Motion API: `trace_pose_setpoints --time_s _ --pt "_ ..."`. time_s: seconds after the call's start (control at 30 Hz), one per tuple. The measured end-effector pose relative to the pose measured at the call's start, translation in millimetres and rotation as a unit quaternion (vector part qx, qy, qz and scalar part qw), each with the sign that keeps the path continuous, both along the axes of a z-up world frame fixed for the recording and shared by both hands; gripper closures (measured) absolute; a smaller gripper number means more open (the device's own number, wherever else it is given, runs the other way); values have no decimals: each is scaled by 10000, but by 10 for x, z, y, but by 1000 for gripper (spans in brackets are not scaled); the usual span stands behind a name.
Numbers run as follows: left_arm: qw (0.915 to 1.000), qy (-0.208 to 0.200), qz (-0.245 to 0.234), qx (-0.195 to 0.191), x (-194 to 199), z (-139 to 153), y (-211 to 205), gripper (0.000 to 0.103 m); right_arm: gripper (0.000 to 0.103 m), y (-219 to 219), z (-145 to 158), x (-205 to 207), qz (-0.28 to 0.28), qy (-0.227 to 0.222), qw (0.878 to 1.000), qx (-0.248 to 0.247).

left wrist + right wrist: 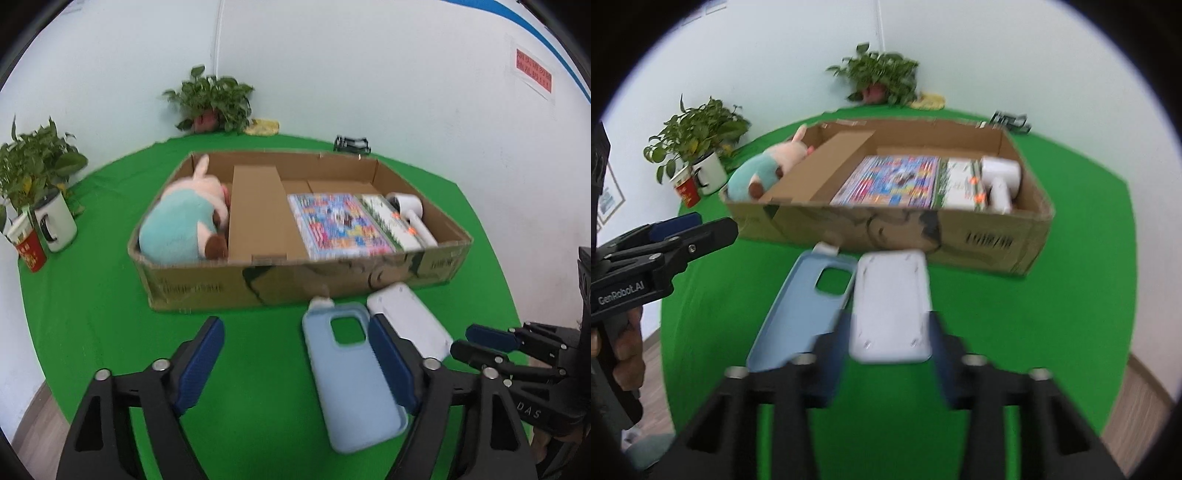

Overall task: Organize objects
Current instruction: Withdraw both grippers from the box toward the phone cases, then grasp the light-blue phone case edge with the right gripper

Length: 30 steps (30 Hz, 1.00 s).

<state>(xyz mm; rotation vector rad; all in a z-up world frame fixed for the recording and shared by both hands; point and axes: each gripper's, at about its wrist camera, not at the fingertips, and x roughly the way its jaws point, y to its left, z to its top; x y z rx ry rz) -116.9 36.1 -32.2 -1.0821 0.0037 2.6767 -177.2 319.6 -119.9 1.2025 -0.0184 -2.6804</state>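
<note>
A light blue phone case (354, 373) lies on the green cloth in front of a shallow cardboard box (207, 288). A white power bank (410, 321) lies beside it on the right. My left gripper (295, 354) is open and empty, its right finger (391, 362) over the case's right edge. My right gripper (890, 350) has its fingers on both sides of the power bank (892, 302) and looks closed on it. The blue case (805, 310) lies to its left. The box (997, 236) holds a plush toy (181, 225), a colourful book (336, 225) and a white device (410, 214).
Potted plants (210, 99) stand at the back and at the left, beside a white mug (55, 221) and a red cup (31, 251). A small black object (351, 144) lies behind the box. The round green-covered table (92, 314) ends near the grippers, floor beyond.
</note>
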Motion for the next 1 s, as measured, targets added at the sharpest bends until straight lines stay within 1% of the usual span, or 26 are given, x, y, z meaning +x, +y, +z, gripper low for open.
trace_pose_setpoints --time_s 0.03,0.07,0.13,0.2,0.27,0.33,0.5,0.53,0.57,0.63,0.7,0.73,0.77,0.8,0.83,0.87,0.93,1.0 --pt "9998 -170 -51 19 0 -79 -13 38 73 -16 -33 15 76 -25 10000 -36" --pt "9994 -338 -78 43 2 -155 -25 40 68 -48 -63 37 235 -24 9996 -166" --pt "9978 -640 -109 108 -5 -301 -49 41 1 -126 -123 19 417 -186 9982 -378" --pt "9960 -834 -203 249 -11 -395 -62 43 1 -194 -156 36 508 -160 9973 -498" --pt "9931 -1037 -358 409 -27 -467 -54 43 1 -269 -190 37 580 -235 9970 -458" --pt "9906 -1196 -463 479 -55 -527 -36 43 1 -316 -235 30 541 -300 9973 -392" --pt "9851 -1450 -568 727 -109 -646 -4 43 1 -381 -277 34 501 -372 9976 -309" --pt "9846 -1488 -570 721 -117 -669 6 45 1 -364 -286 26 467 -402 9975 -331" --pt "9836 -1544 -594 724 -124 -695 18 52 2 -341 -297 18 406 -439 9975 -373" --pt "9819 -1636 -629 724 -135 -738 37 57 10 -338 -316 5 354 -488 9974 -386" --pt "9816 -1659 -641 693 -133 -763 51 59 24 -350 -354 -6 344 -578 9972 -325" --pt "9819 -1649 -656 666 -131 -768 62 60 33 -363 -387 -17 373 -661 9966 -332" --pt "9821 -1640 -658 652 -126 -770 70 60 38 -383 -423 -26 424 -753 9955 -383" --pt "9822 -1638 -652 642 -123 -774 76 60 45 -397 -446 -29 456 -811 9948 -406" --pt "9819 -1659 -651 637 -123 -784 83 63 51 -417 -468 -31 480 -850 9944 -405" --pt "9818 -1677 -643 619 -122 -796 92 66 53 -436 -482 -30 496 -862 9943 -373" --pt "9828 -1655 -628 526 -115 -789 118 70 75 -483 -480 -27 527 -815 9950 -229" --pt "9831 -1676 -604 420 -112 -785 142 75 82 -512 -482 -36 587 -843 9944 -231"
